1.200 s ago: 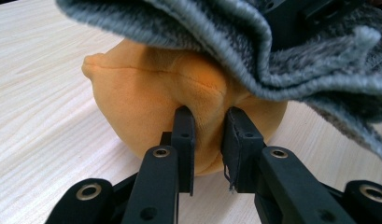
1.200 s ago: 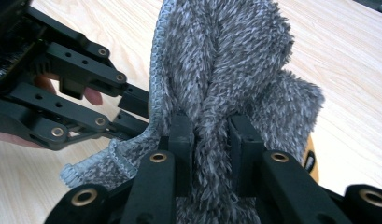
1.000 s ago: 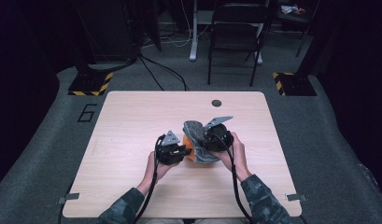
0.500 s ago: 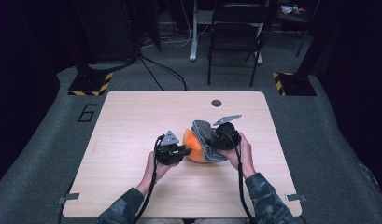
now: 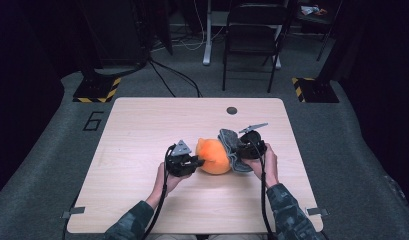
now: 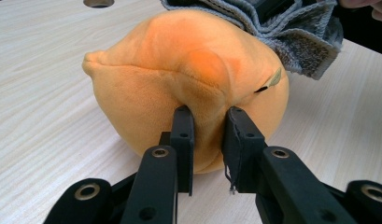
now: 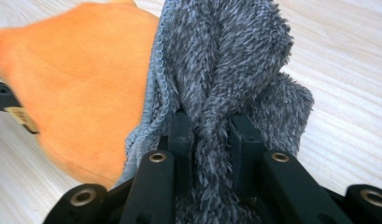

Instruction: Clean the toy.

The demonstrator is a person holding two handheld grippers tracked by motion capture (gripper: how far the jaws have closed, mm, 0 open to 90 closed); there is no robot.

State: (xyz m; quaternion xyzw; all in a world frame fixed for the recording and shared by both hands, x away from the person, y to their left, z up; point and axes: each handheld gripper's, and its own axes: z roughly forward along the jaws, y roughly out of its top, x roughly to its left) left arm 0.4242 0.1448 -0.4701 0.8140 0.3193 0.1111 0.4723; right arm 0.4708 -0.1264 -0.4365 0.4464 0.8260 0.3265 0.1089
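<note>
orange plush toy (image 6: 188, 79), soft, rounded and pointed at one end, sits right ahead of our left gripper (image 6: 208, 135), whose two black jaws are clamped on a fold of its fabric, the plush bulging up between the pads and rising beyond them. our left hand (image 5: 164, 181) holds that gripper low over the pale wooden table (image 5: 142, 130), on which the toy rests. past the toy, on its far side from these fingers, we see the grey fluffy towel (image 6: 291, 32) draped against it and touching it.

in the right gripper view, our right gripper (image 7: 211, 135) has its jaws closed on a thick bunch of that towel (image 7: 226, 70), the pile squeezed between the pads and standing up above them. just beside those fingers, to their left in that view, the orange toy (image 7: 76, 88) presses against the towel's stitched edge.

from above, both grippers face each other across the toy (image 5: 213, 156), the left gripper (image 5: 196, 161) touching one side and the right gripper (image 5: 241, 150) with the towel (image 5: 229, 145) at the other. farther off lies a round dark hole in the tabletop (image 5: 232, 110).
</note>
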